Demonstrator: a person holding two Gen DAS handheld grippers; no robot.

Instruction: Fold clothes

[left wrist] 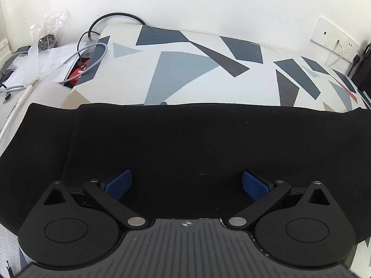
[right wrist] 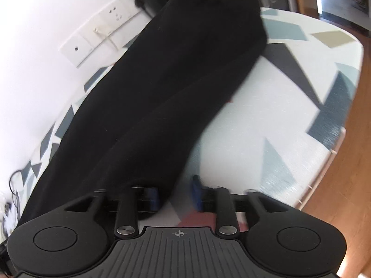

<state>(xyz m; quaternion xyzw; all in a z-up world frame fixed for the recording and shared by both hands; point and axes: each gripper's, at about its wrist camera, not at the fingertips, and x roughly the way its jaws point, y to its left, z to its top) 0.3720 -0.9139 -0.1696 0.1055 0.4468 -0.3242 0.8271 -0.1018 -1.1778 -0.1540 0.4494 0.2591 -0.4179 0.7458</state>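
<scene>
Your right wrist view is motion-blurred, so the black garment (right wrist: pixel 162 81) shows no clear folds or seams, and its far end runs off the top edge. It hides much of the counter (left wrist: pixel 208 69).

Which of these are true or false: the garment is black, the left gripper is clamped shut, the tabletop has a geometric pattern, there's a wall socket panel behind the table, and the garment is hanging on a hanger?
1. The garment is black. True.
2. The left gripper is clamped shut. False: its blue pads stand wide apart over the cloth, with nothing pinched.
3. The tabletop has a geometric pattern. True: grey and dark blue shapes on white.
4. A wall socket panel is behind the table. True.
5. The garment hangs on a hanger. False: it lies spread across the tabletop, stretching away from the right gripper.
</scene>
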